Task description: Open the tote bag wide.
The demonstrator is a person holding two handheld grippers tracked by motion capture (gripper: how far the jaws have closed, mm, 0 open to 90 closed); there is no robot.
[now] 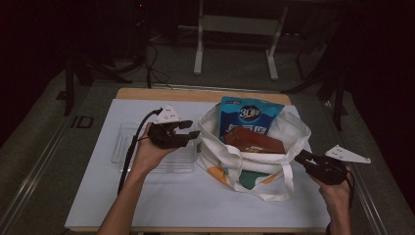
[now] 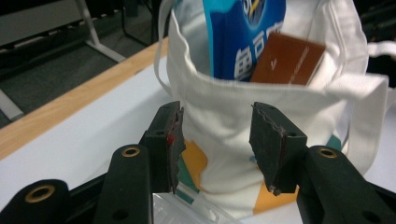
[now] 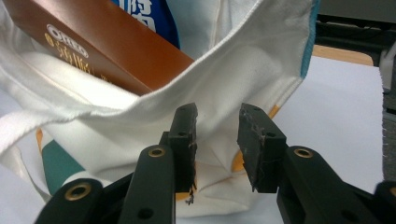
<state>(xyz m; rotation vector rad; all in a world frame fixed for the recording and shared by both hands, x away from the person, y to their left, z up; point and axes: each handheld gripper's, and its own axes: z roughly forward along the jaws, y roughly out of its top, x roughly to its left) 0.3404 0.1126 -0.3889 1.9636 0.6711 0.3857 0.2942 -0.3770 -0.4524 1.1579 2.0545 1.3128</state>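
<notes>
A white tote bag (image 1: pixel 215 142) with teal and orange print stands on the white mat. Inside it are a blue snack bag (image 1: pixel 250 116) and a brown Oreo box (image 1: pixel 254 141) leaning across it. My left gripper (image 1: pixel 192 128) hovers open just left of the bag's rim, above a clear plastic tray (image 1: pixel 127 142). In the left gripper view the jaws (image 2: pixel 217 109) are spread wide and empty, facing the bag wall (image 2: pixel 327 93), the snack bag (image 2: pixel 238 37) and the box (image 2: pixel 287 60). My right gripper (image 1: pixel 301 157) is open at the bag's right side. Its jaws (image 3: pixel 217 112) stand close to the fabric (image 3: pixel 243 60), below the box (image 3: pixel 102 46).
The white mat (image 1: pixel 195 200) covers a wooden table (image 1: pixel 147 93). The tray's corner (image 2: pixel 187 210) lies under my left jaws. A bag handle (image 1: pixel 288 183) loops toward the front. A metal desk frame (image 1: pixel 235 29) and cables are on the floor behind the table.
</notes>
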